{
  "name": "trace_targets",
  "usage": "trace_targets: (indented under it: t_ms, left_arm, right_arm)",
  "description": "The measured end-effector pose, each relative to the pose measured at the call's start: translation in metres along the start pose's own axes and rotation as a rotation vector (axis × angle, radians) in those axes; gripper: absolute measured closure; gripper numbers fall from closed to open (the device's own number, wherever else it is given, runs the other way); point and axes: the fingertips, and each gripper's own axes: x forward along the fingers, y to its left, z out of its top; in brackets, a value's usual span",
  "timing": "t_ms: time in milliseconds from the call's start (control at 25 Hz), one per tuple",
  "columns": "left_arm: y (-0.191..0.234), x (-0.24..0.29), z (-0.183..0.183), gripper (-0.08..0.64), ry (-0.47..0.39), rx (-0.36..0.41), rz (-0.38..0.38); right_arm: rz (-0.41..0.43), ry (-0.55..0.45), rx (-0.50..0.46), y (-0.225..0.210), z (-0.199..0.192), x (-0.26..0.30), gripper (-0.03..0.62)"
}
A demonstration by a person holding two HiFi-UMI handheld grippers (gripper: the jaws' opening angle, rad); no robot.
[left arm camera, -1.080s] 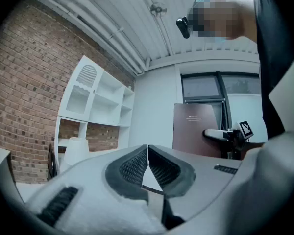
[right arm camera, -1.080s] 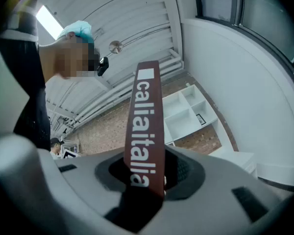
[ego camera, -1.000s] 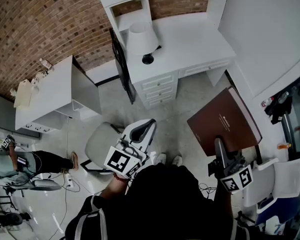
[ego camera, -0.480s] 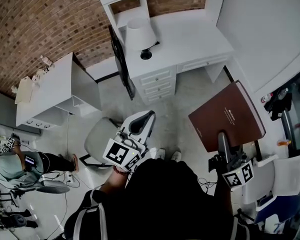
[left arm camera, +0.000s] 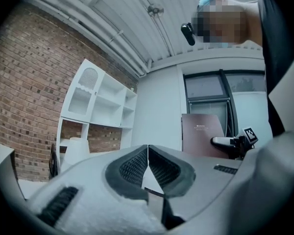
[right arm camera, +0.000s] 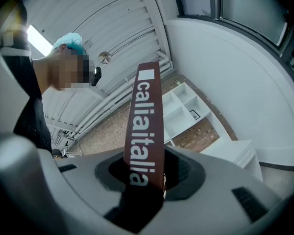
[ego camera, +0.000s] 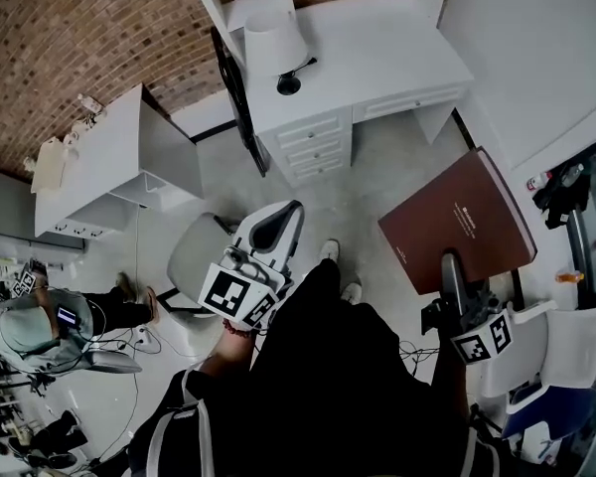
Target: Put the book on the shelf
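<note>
A large brown book (ego camera: 459, 219) stands up out of my right gripper (ego camera: 447, 264), which is shut on its lower edge, at the right of the head view. In the right gripper view its spine (right arm camera: 143, 116), printed in white letters, rises from between the pads of that gripper (right arm camera: 146, 180). My left gripper (ego camera: 290, 219) is held at the middle, shut with nothing in it; its pads (left arm camera: 148, 156) meet at the tips. The white shelf unit (left arm camera: 95, 102) stands against the brick wall, above the white desk (ego camera: 377, 58). From the left gripper view the book (left arm camera: 201, 133) shows at the right.
A white lamp (ego camera: 273, 48) stands on the desk, with a dark flat panel (ego camera: 240, 117) beside it. A white chair (ego camera: 194, 271) is under my left gripper. A white cabinet (ego camera: 109, 177) stands at the left, a person (ego camera: 30, 326) near it. A white-and-blue chair (ego camera: 556, 366) is at the right.
The book and my right gripper have drifted slightly right and down in the head view. One foot has stepped forward towards the desk. The left gripper has barely moved.
</note>
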Motion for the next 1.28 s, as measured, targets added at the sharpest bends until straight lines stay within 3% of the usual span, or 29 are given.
trace_targets:
  t_ms: [360,840,1280]
  left_arm:
    - [0.037,0.049,-0.013,0.540,0.005,-0.024,-0.005]
    - [0.119,0.130,-0.002,0.540,-0.012,-0.032,-0.019]
    - [0.199,0.164,0.005,0.540,-0.043,-0.046,-0.044]
  right_arm:
    - [-0.003,0.030,0.008,-0.035,-0.008,0.050,0.440]
    - [0.035,0.030,0.016,-0.077,-0.004,0.169,0.440]
    - [0.009,0.017,0.004,-0.084,-0.016,0.245,0.440]
